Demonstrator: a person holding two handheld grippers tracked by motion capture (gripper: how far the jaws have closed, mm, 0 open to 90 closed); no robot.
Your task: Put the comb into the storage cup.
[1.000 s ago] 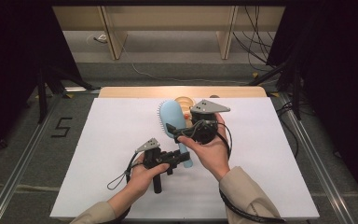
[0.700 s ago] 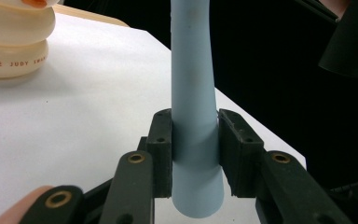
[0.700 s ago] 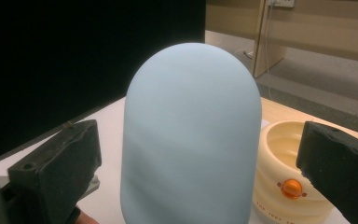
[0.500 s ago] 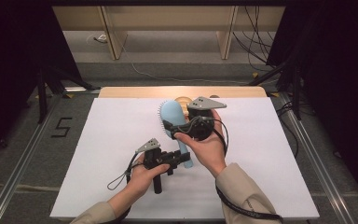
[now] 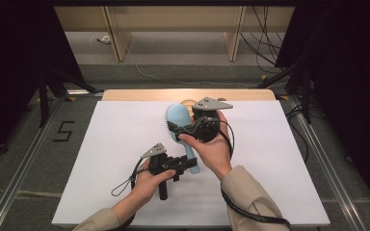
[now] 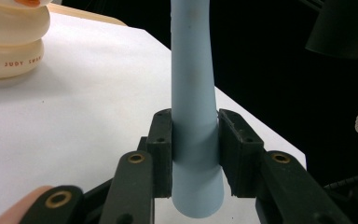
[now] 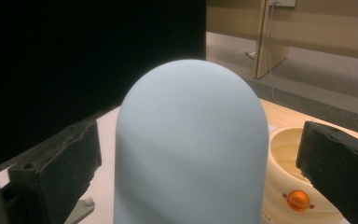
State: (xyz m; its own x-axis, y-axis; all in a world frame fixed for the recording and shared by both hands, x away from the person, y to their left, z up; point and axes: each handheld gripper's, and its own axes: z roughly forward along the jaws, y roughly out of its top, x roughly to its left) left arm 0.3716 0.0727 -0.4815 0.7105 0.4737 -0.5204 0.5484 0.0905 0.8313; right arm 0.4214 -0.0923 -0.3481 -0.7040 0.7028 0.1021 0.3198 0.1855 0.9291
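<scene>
Here the left gripper clamps the blue hairbrush handle; the right gripper straddles its head, jaws apart.

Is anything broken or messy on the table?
No, nothing stands out. The left tongs grip the blue hairbrush by its handle, the right tongs sit open around its head, and the cream container stands upright, nothing spilled.
</scene>
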